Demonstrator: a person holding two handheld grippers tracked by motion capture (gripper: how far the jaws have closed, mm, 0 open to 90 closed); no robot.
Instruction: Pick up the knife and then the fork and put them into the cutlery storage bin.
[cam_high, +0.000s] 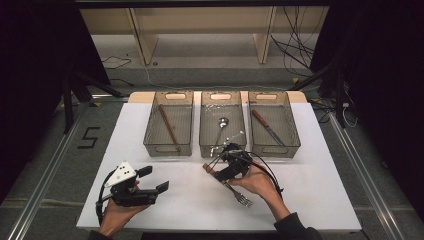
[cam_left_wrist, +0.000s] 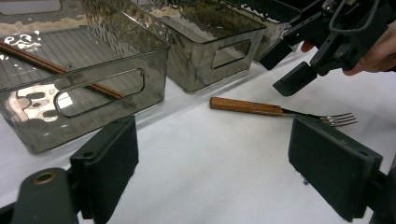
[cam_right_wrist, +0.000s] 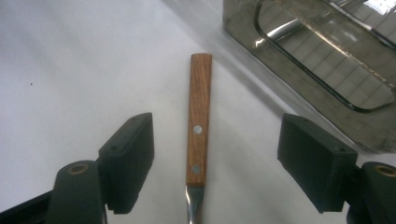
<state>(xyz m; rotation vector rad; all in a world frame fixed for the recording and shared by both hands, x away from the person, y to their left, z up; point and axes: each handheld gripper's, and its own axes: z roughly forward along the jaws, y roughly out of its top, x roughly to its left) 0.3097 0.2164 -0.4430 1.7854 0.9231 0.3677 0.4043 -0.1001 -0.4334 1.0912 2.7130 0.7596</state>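
Both jaws of the right gripper (cam_right_wrist: 212, 163) stood apart, one on each side of the fork's wooden handle (cam_right_wrist: 199, 121), neither pad touching the wood. No earlier look was on hand, so nothing more could be said of them than that they were wide and gripped nothing. The fork (cam_high: 231, 186) lay flat on the white table (cam_high: 310, 200), just in front of the middle bin (cam_high: 222, 145), with its handle toward the bins and its tines (cam_left_wrist: 341, 120) toward the person. The right hand (cam_high: 260, 181) held its gripper low over the handle end. Off to the left, the left gripper (cam_high: 150, 182) rested in the left hand (cam_high: 117, 207) near the table's front edge, jaws released and wide, nothing between them. Three smoky clear bins sat in a row at the back: the left bin (cam_high: 169, 145) held a chopstick (cam_high: 169, 127), the middle one a spoon (cam_high: 221, 127), and the right bin (cam_high: 274, 142) a knife (cam_high: 267, 128).
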